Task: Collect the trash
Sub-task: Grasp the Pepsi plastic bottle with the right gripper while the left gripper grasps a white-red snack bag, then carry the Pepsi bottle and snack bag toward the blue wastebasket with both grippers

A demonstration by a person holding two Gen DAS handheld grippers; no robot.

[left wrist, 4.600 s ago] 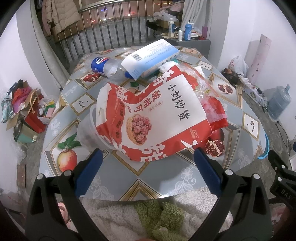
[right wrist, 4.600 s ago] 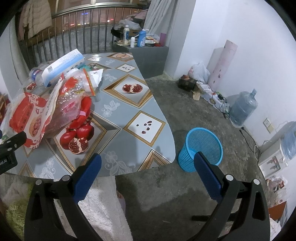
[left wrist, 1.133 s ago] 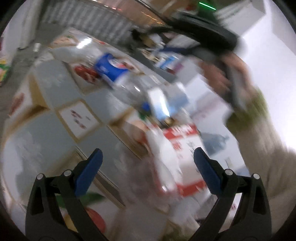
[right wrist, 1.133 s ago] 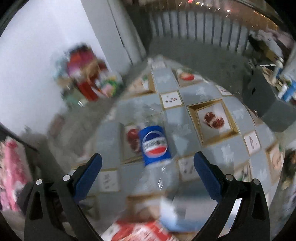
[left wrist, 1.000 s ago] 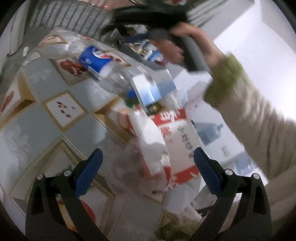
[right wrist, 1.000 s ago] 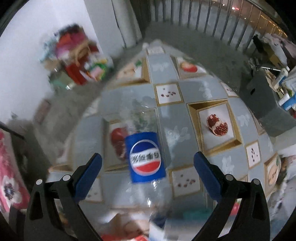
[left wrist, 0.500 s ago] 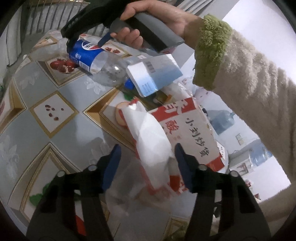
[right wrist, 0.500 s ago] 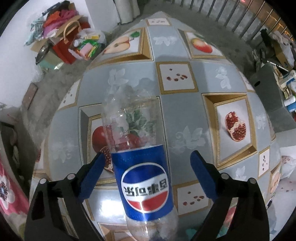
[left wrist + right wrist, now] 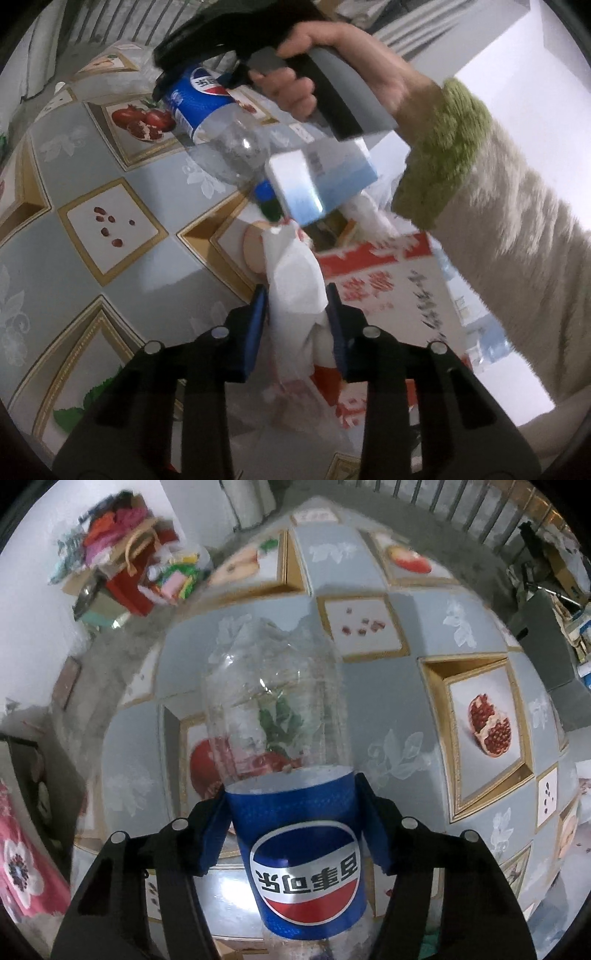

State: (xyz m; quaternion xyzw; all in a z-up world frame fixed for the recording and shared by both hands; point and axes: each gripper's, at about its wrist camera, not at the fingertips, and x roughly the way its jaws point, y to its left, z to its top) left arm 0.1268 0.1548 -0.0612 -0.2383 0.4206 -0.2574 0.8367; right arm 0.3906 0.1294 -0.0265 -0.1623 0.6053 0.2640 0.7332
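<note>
Both sets of jaws have just been closing: the left gripper (image 9: 295, 301) now pinches a crumpled white plastic bag (image 9: 295, 284) beside the red-and-white snack packet (image 9: 388, 291), while the right gripper (image 9: 293, 805) squeezes the clear plastic cola bottle with its blue label (image 9: 306, 856), lying on the fruit-patterned grey table (image 9: 417, 701).

Left of the Pepsi bottle (image 9: 207, 107) the bench (image 9: 74, 266) lies bare and passable. To the bottle's right, a blue-white box (image 9: 321, 181), tissue (image 9: 295, 280) and red snack bag (image 9: 388, 288) crowd the way, under the sleeve (image 9: 498, 229).
</note>
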